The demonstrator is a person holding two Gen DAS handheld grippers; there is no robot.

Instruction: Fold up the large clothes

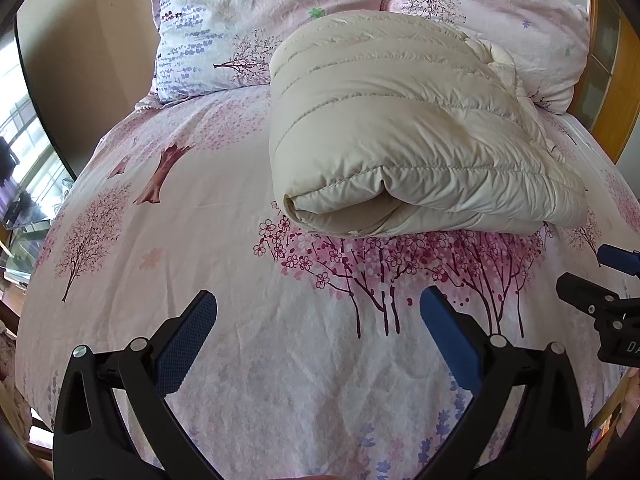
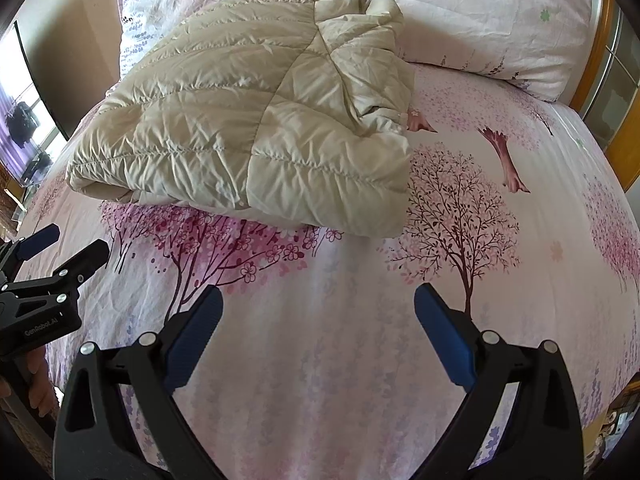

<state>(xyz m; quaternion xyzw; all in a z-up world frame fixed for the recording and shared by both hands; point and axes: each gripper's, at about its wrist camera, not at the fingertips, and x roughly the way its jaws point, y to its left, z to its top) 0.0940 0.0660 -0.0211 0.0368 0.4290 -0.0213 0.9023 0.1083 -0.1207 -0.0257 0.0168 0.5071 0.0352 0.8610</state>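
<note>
A cream quilted down jacket [image 1: 400, 128] lies folded into a thick bundle on the bed; it also shows in the right wrist view [image 2: 248, 120]. My left gripper [image 1: 318, 312] is open and empty, above the sheet in front of the bundle's near edge. My right gripper [image 2: 316, 304] is open and empty, also in front of the bundle and apart from it. Each gripper shows at the edge of the other's view: the right one [image 1: 600, 276], the left one [image 2: 68, 248].
The bed is covered by a pink sheet with tree prints [image 1: 280, 360]. Two matching pillows [image 1: 240, 20] [image 2: 480, 20] lie behind the jacket. A wooden headboard [image 2: 596, 60] is at the right, a wall and window at the left.
</note>
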